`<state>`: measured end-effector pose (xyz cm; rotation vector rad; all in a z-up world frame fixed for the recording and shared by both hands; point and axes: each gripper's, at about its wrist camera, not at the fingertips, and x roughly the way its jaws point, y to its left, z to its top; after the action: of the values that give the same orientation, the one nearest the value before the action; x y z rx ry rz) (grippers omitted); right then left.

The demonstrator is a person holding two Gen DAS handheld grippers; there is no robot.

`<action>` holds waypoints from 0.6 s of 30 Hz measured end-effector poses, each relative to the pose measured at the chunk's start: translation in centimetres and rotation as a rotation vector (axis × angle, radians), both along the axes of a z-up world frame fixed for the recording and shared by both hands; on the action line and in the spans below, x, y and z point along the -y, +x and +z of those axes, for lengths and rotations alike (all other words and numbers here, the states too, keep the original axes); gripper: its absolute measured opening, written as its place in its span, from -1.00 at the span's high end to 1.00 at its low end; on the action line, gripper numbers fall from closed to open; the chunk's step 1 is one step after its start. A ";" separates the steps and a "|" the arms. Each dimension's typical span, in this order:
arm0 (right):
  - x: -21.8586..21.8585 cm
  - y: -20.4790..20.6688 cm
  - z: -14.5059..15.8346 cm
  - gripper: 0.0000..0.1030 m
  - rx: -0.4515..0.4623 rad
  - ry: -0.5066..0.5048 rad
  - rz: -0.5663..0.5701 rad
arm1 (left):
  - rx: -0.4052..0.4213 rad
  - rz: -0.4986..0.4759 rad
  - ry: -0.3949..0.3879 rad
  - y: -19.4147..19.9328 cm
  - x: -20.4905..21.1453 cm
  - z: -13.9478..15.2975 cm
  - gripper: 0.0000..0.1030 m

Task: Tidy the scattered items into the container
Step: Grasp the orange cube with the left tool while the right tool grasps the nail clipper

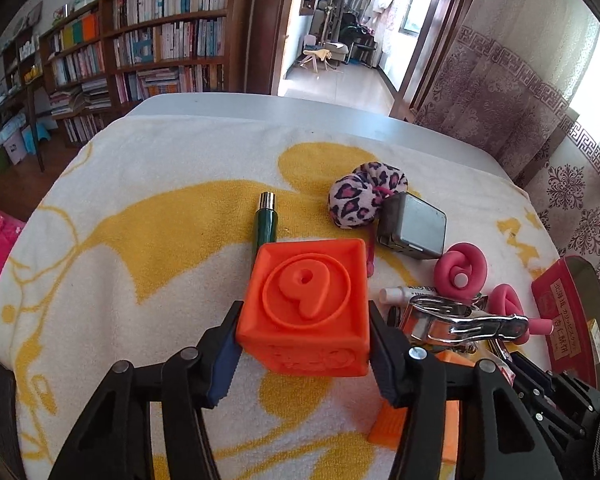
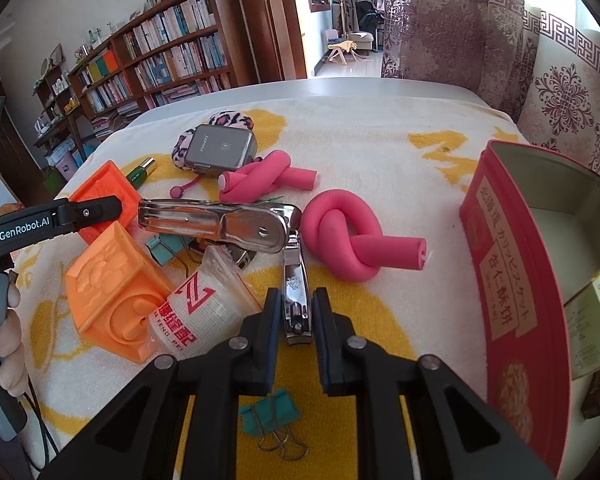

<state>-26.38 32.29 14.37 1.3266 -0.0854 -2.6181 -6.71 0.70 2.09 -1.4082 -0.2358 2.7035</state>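
Both claws loaded — cube and clipper gripped.
Left claw (image 1: 302, 354) clamps the orange number cube (image 1: 306, 304); right claw (image 2: 296, 320), nearly shut, pinches the nail clipper (image 2: 297, 296) — lift straight, then carry rightward to the red tin (image 2: 500, 264).

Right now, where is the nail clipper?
In the right wrist view the nail clipper sits low centre, clamped in the right gripper, between the white tube and the knotted pink foam roller.

"GenRobot.AI" on left tongs (image 2: 96, 211)

Glossy metal nail clipper (image 2: 297, 300), terry towel (image 1: 160, 240)
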 end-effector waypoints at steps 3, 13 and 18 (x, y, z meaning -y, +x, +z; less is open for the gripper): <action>-0.3 0.1 0.1 0.67 -0.001 -0.026 -0.016 | 0.017 0.016 0.044 -0.2 1.1 0.0 -0.13; -0.6 0.9 1.2 0.67 -0.048 -0.050 -0.027 | -0.028 0.020 0.113 0.9 1.6 1.9 -0.13; -1.0 1.3 2.1 0.67 -0.077 -0.069 -0.042 | -0.053 0.006 0.126 1.5 1.3 2.7 -0.13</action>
<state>-25.11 33.25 16.51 1.2134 -0.1920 -2.6722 -5.25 -0.64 4.78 -1.3024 -0.3999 2.6738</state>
